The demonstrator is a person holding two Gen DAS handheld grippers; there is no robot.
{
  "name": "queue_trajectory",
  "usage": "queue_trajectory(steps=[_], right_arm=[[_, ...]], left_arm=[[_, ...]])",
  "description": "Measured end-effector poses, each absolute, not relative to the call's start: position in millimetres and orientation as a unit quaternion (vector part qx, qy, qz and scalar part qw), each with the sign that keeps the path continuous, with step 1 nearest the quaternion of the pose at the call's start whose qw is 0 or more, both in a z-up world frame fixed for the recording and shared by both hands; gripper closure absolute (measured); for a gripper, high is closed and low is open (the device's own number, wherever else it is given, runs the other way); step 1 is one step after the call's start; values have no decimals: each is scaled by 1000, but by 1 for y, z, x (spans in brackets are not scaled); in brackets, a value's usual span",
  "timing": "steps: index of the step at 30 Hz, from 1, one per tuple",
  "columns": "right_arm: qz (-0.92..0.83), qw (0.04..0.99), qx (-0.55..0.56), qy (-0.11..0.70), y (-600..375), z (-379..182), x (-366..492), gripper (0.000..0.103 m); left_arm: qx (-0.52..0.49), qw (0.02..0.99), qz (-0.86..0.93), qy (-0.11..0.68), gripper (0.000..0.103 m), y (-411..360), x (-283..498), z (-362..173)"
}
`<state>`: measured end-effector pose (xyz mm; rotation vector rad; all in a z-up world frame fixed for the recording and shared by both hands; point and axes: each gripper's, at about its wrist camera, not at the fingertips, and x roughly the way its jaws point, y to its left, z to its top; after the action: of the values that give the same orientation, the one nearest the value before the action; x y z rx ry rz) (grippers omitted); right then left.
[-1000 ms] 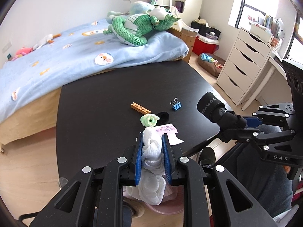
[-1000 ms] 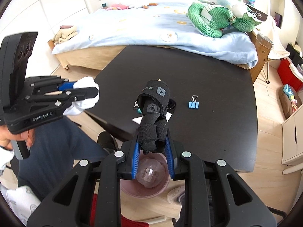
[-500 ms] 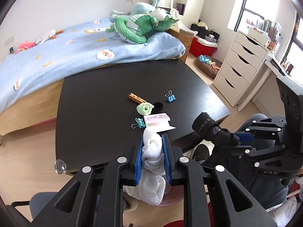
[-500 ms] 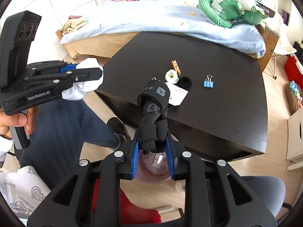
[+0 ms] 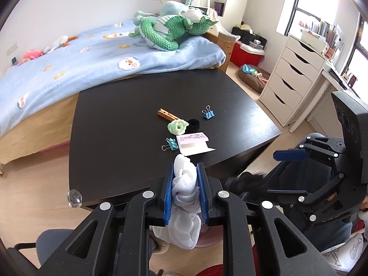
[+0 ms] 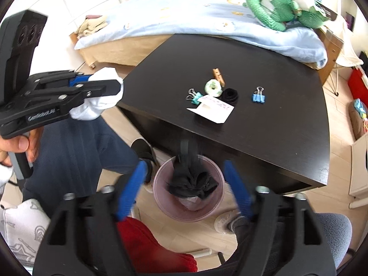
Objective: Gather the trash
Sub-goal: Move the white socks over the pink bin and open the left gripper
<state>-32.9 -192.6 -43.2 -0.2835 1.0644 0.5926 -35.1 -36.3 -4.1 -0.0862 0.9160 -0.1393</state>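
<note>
My left gripper [image 5: 185, 179] is shut on a white sock [image 5: 185, 195], held off the near edge of the black table [image 5: 119, 124]; it also shows in the right wrist view [image 6: 101, 96]. My right gripper [image 6: 184, 179] is open above a pink bin [image 6: 207, 216] on the floor. A black strap [image 6: 191, 179], blurred, drops into the bin. In the left wrist view the right gripper [image 5: 285, 172] is open with the blurred strap [image 5: 246, 179] under it.
On the table lie a wooden clothespin [image 5: 168, 114], a green scrunchie [image 5: 177, 126], a black hair tie [image 5: 194, 124], two blue binder clips [image 5: 208, 112], and a paper slip [image 5: 194, 143]. A bed [image 5: 69, 53] stands behind, white drawers [image 5: 292, 80] at right.
My right gripper has opened and let go of the black strap, which falls into the bin. Both grippers have drawn back from the table; the left still holds the sock.
</note>
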Motion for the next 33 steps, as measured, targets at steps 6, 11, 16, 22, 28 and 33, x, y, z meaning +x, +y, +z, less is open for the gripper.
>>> queue_trajectory(steps=[6,11,16,22,28,33], right_arm=[[255,824,-114,493,-202,-41,-27,12],[245,833,-99,486,-207,-37,-25,10],[239,837,-94,483,-209,-35,-25,9],[214,846,-98,478,-217,-32,-24,9],[193,856,-86,472,-229,-28,-21,9],[183,861,-77,469,-236,-25,-20,9]], left_arm=[[-40,892,-76,444,83,-40,-36,-6],[-38,891,-80,445,83,-42,-36,-6],[-34,889,-91,447,83,-47,-36,-7],[-30,885,-103,452,83,-56,-37,-11],[-21,883,-120,454,83,-67,-36,-11],[-17,880,-129,457,81,-74,-35,-11]])
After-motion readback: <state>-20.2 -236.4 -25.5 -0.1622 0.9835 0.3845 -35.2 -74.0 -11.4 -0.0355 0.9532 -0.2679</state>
